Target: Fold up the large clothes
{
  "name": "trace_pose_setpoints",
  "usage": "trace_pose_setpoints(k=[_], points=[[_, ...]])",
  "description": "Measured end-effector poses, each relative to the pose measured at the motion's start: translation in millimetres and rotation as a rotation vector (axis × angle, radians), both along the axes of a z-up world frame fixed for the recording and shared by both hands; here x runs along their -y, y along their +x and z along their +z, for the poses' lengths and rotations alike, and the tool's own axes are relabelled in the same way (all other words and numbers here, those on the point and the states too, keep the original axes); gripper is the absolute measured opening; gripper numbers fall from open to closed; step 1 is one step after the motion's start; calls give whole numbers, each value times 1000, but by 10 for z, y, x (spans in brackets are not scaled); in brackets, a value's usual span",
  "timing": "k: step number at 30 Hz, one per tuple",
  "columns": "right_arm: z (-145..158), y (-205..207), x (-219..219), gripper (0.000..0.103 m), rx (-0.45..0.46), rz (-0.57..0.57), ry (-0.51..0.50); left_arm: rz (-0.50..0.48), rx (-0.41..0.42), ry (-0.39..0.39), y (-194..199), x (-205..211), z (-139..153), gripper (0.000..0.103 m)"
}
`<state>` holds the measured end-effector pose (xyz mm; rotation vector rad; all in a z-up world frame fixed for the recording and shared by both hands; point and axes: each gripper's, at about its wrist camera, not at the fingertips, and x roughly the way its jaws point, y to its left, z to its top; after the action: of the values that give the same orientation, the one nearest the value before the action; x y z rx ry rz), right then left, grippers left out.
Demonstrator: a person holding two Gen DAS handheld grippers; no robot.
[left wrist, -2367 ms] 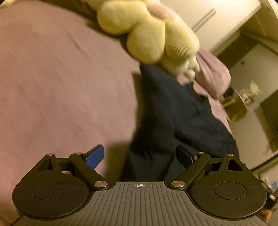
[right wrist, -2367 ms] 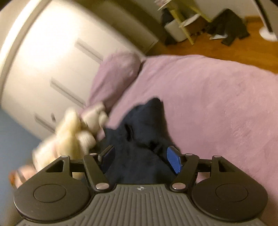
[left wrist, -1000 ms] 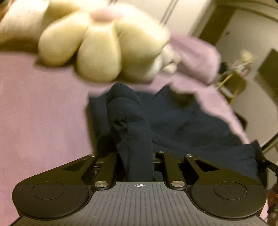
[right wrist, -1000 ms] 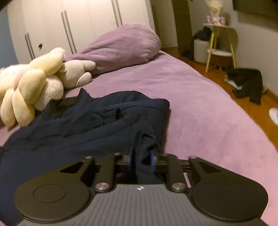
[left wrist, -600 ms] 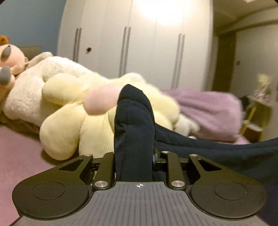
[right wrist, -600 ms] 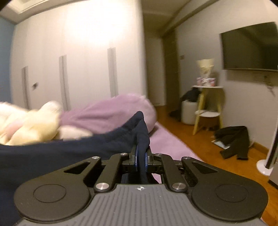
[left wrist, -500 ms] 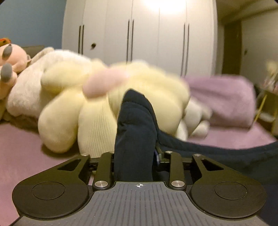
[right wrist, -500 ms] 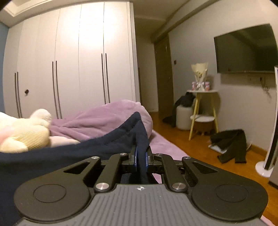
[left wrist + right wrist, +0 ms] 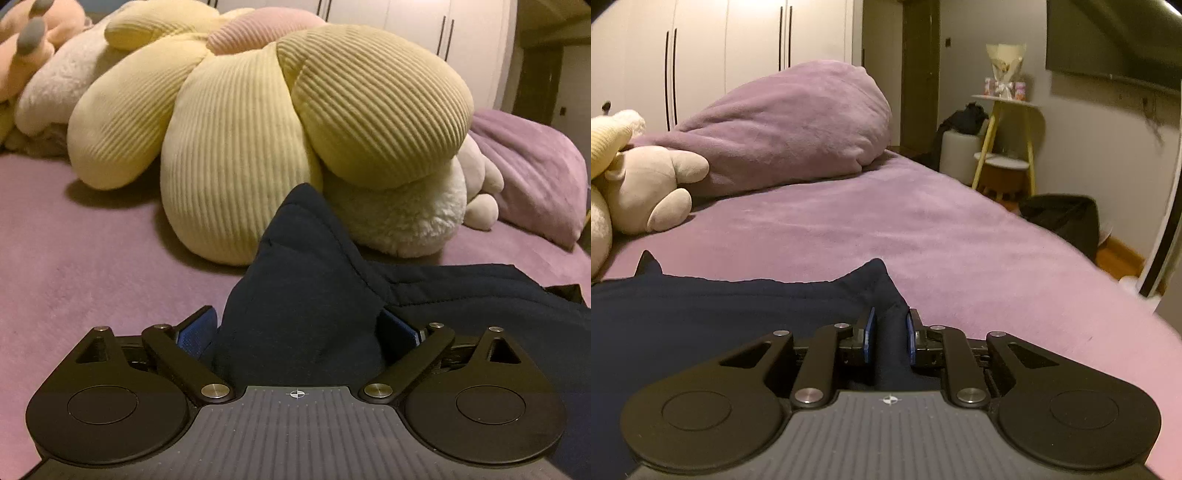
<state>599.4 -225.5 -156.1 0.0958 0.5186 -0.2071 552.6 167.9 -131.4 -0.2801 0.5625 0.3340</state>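
The navy garment [image 9: 306, 295] lies on the purple bed [image 9: 923, 229]. The left tool [image 9: 299, 328] has just spread, released; the right tool [image 9: 888, 334], loosening, still flanks a fold. A flower cushion [image 9: 240, 122] crowds the far side.

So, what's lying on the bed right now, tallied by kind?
Dark navy garment: 1
Plush toys (yellow flower, white, peach): 3
Purple pillow: 1
Total: 5
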Motion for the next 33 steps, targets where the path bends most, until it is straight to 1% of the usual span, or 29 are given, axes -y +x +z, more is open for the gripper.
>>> trace_pose_setpoints(k=[5,10,14,17,20,21,22,23,24,25,26,27,29,30,31,32,33], points=[[-86,1,20,18,12,3,42,-3,17,-58,64,-68,-59,100],[-85,-37,115,18,22,8,91,0,21,-72,53,-79,-50,101],[-84,-52,213,19,34,15,156,7,23,-89,35,-106,-17,101],[-82,-77,294,23,49,8,211,24,36,-110,-20,-134,32,101],[-76,-103,379,27,61,5,273,63,55,-141,-189,-193,140,101],[-60,-115,406,32,64,4,292,58,61,-159,-257,-228,192,101],[-43,-140,431,42,68,2,310,55,58,-171,-327,-259,258,101],[-13,-165,458,48,66,0,325,51,60,-173,-399,-269,324,101],[30,-184,480,64,58,-7,333,37,65,-159,-479,-251,409,101],[90,-221,510,67,56,-17,341,19,70,-139,-551,-205,497,101],[174,-298,540,67,79,-31,348,-19,87,-126,-617,-130,585,101],[270,-417,552,67,125,-44,350,-68,119,-127,-672,-31,671,101],[444,-603,464,67,187,-35,322,-162,172,-131,-685,213,790,102],[519,-676,364,62,207,-2,322,-210,182,-123,-631,350,813,102],[569,-720,247,51,219,49,337,-234,180,-108,-561,479,803,102],[605,-728,95,48,216,120,366,-237,170,-101,-479,591,764,102],[616,-700,-57,39,193,183,404,-237,154,-111,-396,674,690,102]])
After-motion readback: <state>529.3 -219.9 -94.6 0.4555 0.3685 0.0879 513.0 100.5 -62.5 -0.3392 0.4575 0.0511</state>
